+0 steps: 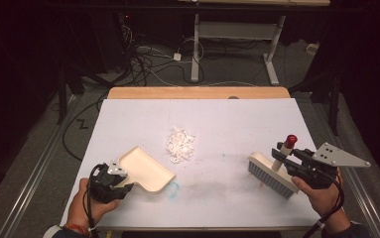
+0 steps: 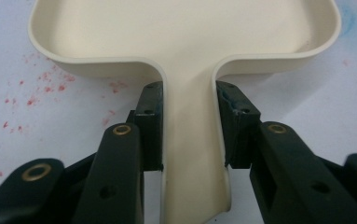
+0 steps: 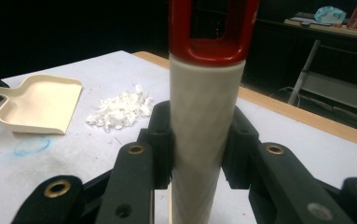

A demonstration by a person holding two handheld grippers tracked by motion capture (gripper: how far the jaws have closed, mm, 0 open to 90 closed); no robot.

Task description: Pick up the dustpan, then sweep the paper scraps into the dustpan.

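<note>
Left tongs (image 1: 120, 184): clamped on the handle of the dustpan (image 1: 145, 170), 1 pad on each side of the handle, as the left gripper view shows; held low at the near left of the table (image 1: 257, 119).
Dustpan: cream, flat on the white surface; handle points to about 7 o'clock toward the left hand, open mouth faces about 1 o'clock.
Paper scraps (image 1: 181, 144): 1 loose white pile at mid-table, just beyond the pan's mouth at about 1 o'clock from it, not touching it.
Brush (image 1: 273, 174): bristles down on the table at the near right, its long head running from about 10 o'clock to 4 o'clock; the red-capped handle stands up and leans away.
Right tongs (image 1: 283, 159): gripping the brush's pale handle below the red cap, with the handle pressed between the 2 pads.
Key relation: the pile lies at about 10 o'clock from the brush and well apart from it, while the pan sits near the pile on the other side.
Nearer hand: the left, by way of the pan.
Likely next move: carry the brush past the pile's far right side, then sweep toward 8 o'clock into the pan's mouth.
</note>
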